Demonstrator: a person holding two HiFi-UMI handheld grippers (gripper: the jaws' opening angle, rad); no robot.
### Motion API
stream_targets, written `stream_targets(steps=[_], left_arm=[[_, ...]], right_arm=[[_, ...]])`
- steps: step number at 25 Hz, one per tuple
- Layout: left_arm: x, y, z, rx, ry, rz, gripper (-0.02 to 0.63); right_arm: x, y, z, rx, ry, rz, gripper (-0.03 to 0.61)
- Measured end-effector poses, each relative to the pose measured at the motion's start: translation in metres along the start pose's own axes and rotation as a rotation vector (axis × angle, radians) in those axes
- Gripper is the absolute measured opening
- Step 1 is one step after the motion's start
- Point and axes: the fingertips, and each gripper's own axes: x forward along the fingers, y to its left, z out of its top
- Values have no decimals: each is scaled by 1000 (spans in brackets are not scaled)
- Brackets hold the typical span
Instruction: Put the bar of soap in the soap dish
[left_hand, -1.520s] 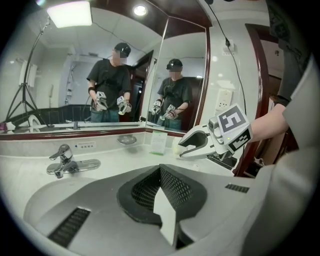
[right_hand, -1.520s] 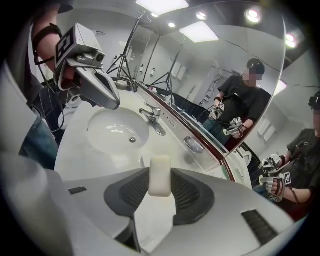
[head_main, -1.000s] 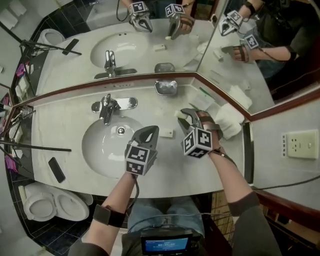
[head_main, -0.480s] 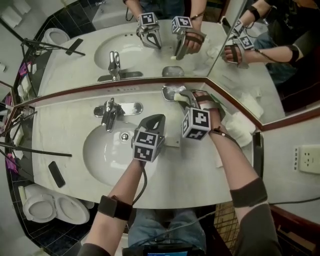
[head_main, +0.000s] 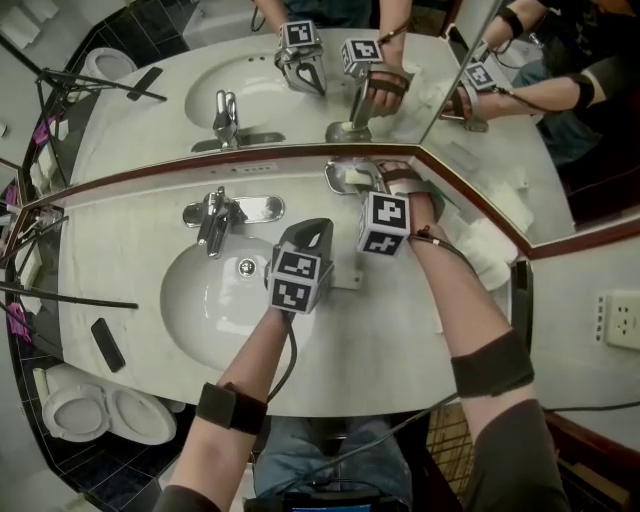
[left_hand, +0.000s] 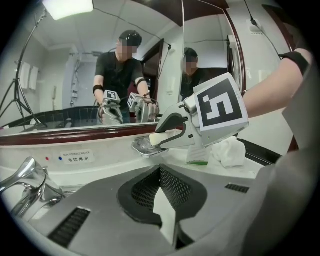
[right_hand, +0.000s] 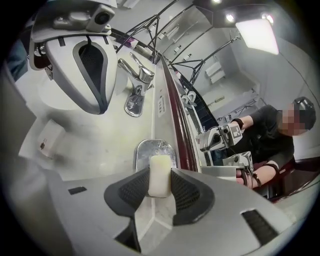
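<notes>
Reaching toward twelve o'clock, your right gripper (right_hand: 160, 176) tips steeply nose-down, with your forearm running in from five o'clock across the counter (head_main: 400, 340). Its jaws stand narrow, pads pressed on both long sides of the bar of soap (right_hand: 160, 165), which pokes out past the fingertips. The soap hangs right over the metal soap dish (right_hand: 142, 153). You cannot tell from any view whether its far end touches the dish.

Your left gripper (left_hand: 161, 175) sits at about eight o'clock of the right one, well apart from the dish. It points toward twelve o'clock at a shallower tilt, over the basin (head_main: 200, 310) rim's three o'clock side. Its jaws are pressed together with nothing between them, and your left forearm comes up from six o'clock.

Mind the edges: the dish sits tight against the dark red mirror frame (head_main: 200, 165) at its twelve o'clock, in the corner where the two mirrors meet, so there is little room beyond it. A white towel (head_main: 488, 250) lies at four o'clock of the dish, near your right wrist. The faucet (head_main: 214, 218) stands at eight o'clock of the dish, with bare counter between them. A small packet (head_main: 347, 279) lies just beside your left gripper at its three o'clock.
</notes>
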Motion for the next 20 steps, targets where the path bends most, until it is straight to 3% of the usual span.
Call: stream_targets(steps=[11, 20], left_arm=[[-4, 2, -8, -19, 2, 2, 2], [-13, 2, -3, -21, -12, 3, 2]], right_arm=[[0, 2, 3, -95, 10, -60, 167], [-9, 2, 0, -58, 18, -60, 183]])
